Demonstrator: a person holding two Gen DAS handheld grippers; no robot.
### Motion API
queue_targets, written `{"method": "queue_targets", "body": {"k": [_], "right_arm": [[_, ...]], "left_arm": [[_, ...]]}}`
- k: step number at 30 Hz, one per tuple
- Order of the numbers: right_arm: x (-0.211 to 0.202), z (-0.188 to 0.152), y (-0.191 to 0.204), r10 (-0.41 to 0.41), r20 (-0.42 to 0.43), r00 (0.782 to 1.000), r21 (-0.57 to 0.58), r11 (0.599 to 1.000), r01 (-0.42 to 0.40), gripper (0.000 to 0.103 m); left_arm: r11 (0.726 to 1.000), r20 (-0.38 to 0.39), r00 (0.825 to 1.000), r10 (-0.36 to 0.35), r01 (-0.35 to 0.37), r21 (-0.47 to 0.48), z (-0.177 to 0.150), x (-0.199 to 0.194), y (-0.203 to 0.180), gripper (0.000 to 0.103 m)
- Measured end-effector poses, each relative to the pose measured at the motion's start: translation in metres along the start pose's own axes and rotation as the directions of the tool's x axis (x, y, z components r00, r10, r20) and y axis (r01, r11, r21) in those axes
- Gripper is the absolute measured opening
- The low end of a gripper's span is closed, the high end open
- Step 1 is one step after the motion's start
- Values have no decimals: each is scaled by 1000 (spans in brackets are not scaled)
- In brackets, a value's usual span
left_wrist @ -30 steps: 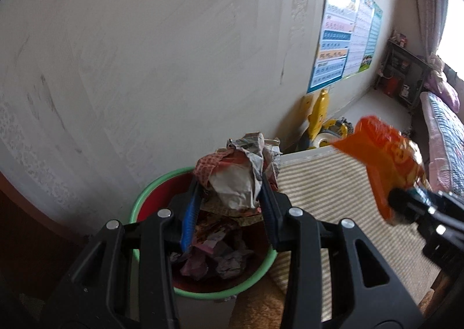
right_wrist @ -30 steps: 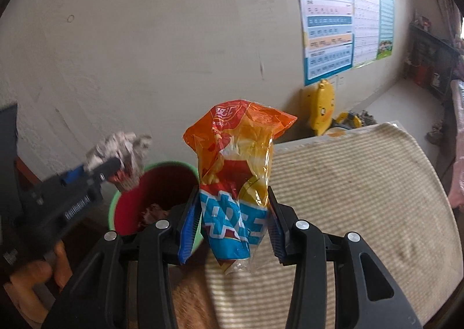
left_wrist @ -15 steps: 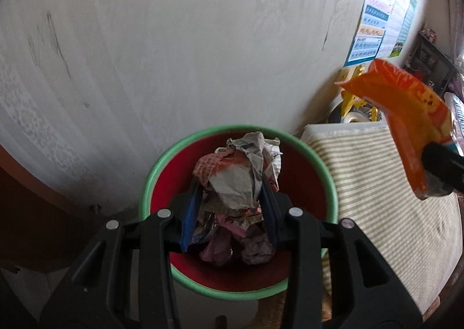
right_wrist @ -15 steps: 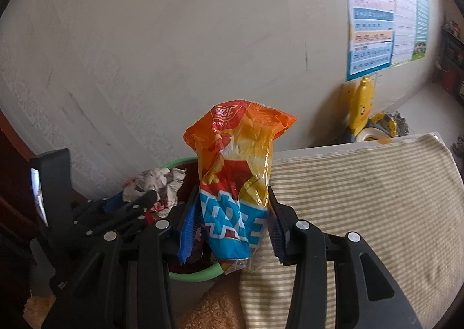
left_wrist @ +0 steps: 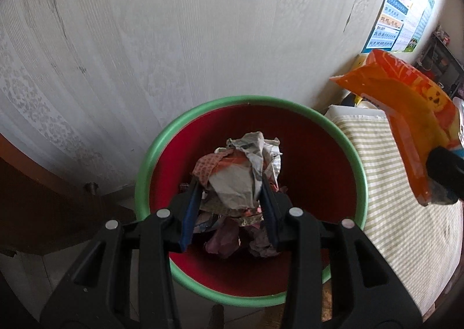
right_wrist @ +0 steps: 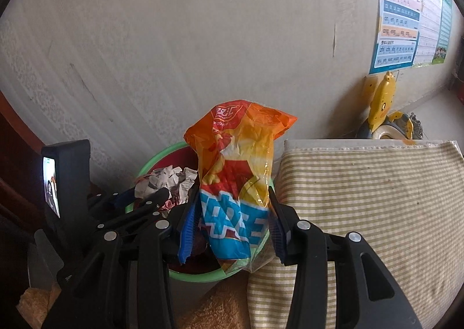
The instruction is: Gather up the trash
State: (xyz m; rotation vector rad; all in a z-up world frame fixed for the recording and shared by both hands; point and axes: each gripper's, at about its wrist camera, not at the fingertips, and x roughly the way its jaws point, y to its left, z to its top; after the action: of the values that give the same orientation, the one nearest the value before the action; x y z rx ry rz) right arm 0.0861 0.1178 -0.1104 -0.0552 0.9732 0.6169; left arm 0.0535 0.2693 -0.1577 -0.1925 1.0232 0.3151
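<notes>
Crumpled grey-and-red paper wad (left_wrist: 240, 172) clamped between the blue pads of the left gripper (left_wrist: 230, 204), over the round red bin with green rim (left_wrist: 352, 161); orange, yellow and blue plastic snack bag (right_wrist: 236, 181), upright and creased, pinched in the right gripper (right_wrist: 232, 213), right of the bin; green-striped cloth surface (right_wrist: 371, 198) at right; pale patterned wall (left_wrist: 174, 39) beyond, chart poster (right_wrist: 403, 36) far right.

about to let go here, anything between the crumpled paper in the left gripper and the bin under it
Nothing visible blocks it. The left gripper holds the crumpled paper directly over the open red bin, which holds only earlier trash low inside. The right gripper and its orange snack bag sit off to the side.
</notes>
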Motion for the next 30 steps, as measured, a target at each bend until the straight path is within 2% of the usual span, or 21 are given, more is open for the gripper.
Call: {"method": "queue_targets", "body": {"k": [7, 9, 11, 16, 19, 20, 22, 25, 28, 30], "right_arm": [[9, 3, 0, 8, -13, 1000, -11, 1000, -8, 43], [12, 3, 0, 10, -5, 1000, -17, 1000, -10, 45], [17, 3, 0, 18, -7, 1000, -21, 1000, -19, 62], [14, -2, -4, 24, 2, 1000, 3, 1000, -24, 65], [0, -8, -13, 12, 32, 999, 25, 1000, -13, 65], [-7, -11, -17, 2, 46, 999, 34, 999, -4, 66], [-25, -19, -30, -35, 81, 996, 60, 998, 30, 71], [-54, -34, -56, -93, 126, 988, 120, 990, 78, 73], [-89, -50, -86, -179, 182, 967, 199, 970, 142, 82], [-116, -61, -106, -235, 227, 945, 262, 949, 173, 85]], "left_arm": [[1000, -25, 1000, 5, -5, -10, 0, 7, 2, 39], [1000, -25, 1000, 12, -12, -15, -1, 7, 4, 43], [1000, -27, 1000, 16, -17, -26, 0, 7, 5, 54], [999, -9, 1000, 28, -28, -22, 0, 0, 3, 63], [1000, 10, 1000, 8, -8, -24, 0, -8, 0, 69], [1000, 22, 1000, -11, 12, -26, 1, -14, -4, 75], [999, 50, 998, -38, 39, -21, 2, -22, -12, 80], [996, 104, 991, -86, 86, 7, 3, -40, -33, 89], [989, 170, 974, -149, 145, 32, 5, -62, -58, 98], [983, 219, 958, -183, 178, 45, 7, -76, -77, 98]]}}
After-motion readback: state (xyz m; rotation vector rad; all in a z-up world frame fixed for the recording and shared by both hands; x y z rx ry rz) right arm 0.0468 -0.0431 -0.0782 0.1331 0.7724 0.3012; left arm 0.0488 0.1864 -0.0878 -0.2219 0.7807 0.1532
